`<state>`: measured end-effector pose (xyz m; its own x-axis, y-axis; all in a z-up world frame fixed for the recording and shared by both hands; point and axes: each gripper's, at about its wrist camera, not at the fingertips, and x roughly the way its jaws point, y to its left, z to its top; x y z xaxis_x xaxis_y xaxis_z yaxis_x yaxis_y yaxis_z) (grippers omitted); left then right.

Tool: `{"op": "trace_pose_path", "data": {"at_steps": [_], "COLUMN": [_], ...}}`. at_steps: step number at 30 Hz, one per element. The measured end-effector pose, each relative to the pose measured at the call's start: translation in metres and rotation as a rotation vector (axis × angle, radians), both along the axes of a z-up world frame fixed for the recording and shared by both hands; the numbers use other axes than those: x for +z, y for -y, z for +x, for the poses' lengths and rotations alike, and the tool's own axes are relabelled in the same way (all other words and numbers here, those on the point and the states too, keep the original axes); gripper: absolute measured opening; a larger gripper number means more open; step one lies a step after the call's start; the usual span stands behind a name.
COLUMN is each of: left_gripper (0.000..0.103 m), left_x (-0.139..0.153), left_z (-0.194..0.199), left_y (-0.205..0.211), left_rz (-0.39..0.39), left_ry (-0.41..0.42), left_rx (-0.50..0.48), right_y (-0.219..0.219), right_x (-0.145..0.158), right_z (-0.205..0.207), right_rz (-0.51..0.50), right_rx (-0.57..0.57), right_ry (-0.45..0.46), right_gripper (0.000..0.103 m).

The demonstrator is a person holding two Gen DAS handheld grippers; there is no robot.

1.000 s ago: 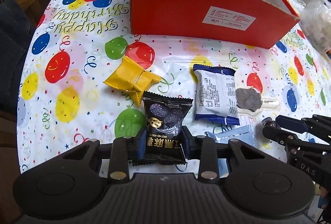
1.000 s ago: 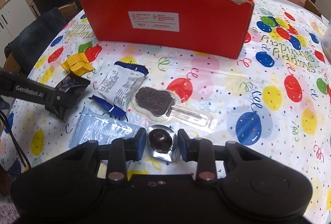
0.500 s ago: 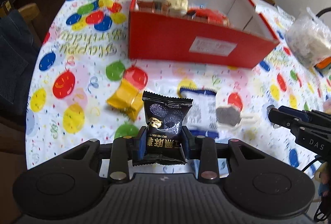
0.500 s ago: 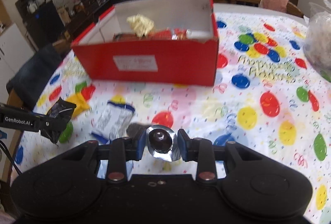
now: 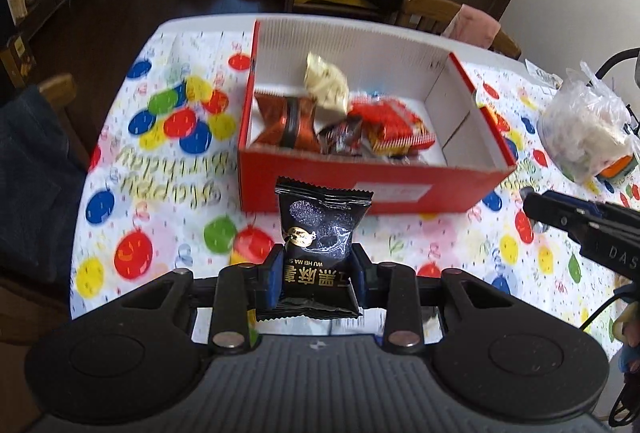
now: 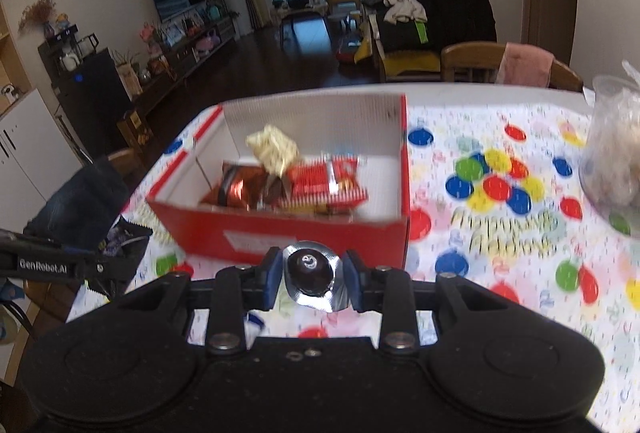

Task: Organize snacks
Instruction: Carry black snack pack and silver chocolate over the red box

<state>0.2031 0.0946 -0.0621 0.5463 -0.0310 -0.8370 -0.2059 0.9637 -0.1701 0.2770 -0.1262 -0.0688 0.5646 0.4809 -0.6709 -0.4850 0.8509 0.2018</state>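
My left gripper (image 5: 316, 279) is shut on a black snack packet (image 5: 322, 237) with gold print and holds it in the air in front of the red cardboard box (image 5: 320, 189). My right gripper (image 6: 309, 275) is shut on a small silver-wrapped dark candy (image 6: 311, 269), also in the air before the box (image 6: 280, 233). The box holds several snacks: a cream packet (image 5: 326, 87), a copper-brown packet (image 5: 284, 125) and red packets (image 5: 394, 127). The right gripper shows at the right of the left wrist view (image 5: 532, 207); the left gripper with its packet shows at the left of the right wrist view (image 6: 120, 253).
The table wears a white balloon-print birthday cloth (image 5: 172, 161). A clear plastic bag of pale items (image 5: 584, 137) sits at the right, also in the right wrist view (image 6: 616, 161). Wooden chairs (image 6: 480, 65) stand at the far edge. A dark garment (image 5: 32, 169) lies on a chair at the left.
Both grippers have risen with their snacks and moved toward the box; its inside now shows. The snacks on the cloth have dropped out of view.
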Motion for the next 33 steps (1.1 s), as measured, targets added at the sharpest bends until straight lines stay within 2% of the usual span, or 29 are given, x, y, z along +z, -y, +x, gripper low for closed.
{"op": "trace_pose_path", "data": {"at_steps": [12,33], "left_gripper": [0.033,0.033], "left_x": [0.017,-0.001], "left_z": [0.046,0.145], "left_y": [-0.003,-0.012], "left_rz": [0.057,0.134], "left_ry": [0.023,-0.065], "left_rx": [0.008,0.049], "right_y": [-0.021,-0.066], "right_x": [0.016,-0.014], "right_z": [0.047,0.132], "right_rz": [-0.011,-0.088], "right_rx": [0.01,0.038], "right_ry": [0.053,-0.039], "right_gripper": [0.031,0.032]}}
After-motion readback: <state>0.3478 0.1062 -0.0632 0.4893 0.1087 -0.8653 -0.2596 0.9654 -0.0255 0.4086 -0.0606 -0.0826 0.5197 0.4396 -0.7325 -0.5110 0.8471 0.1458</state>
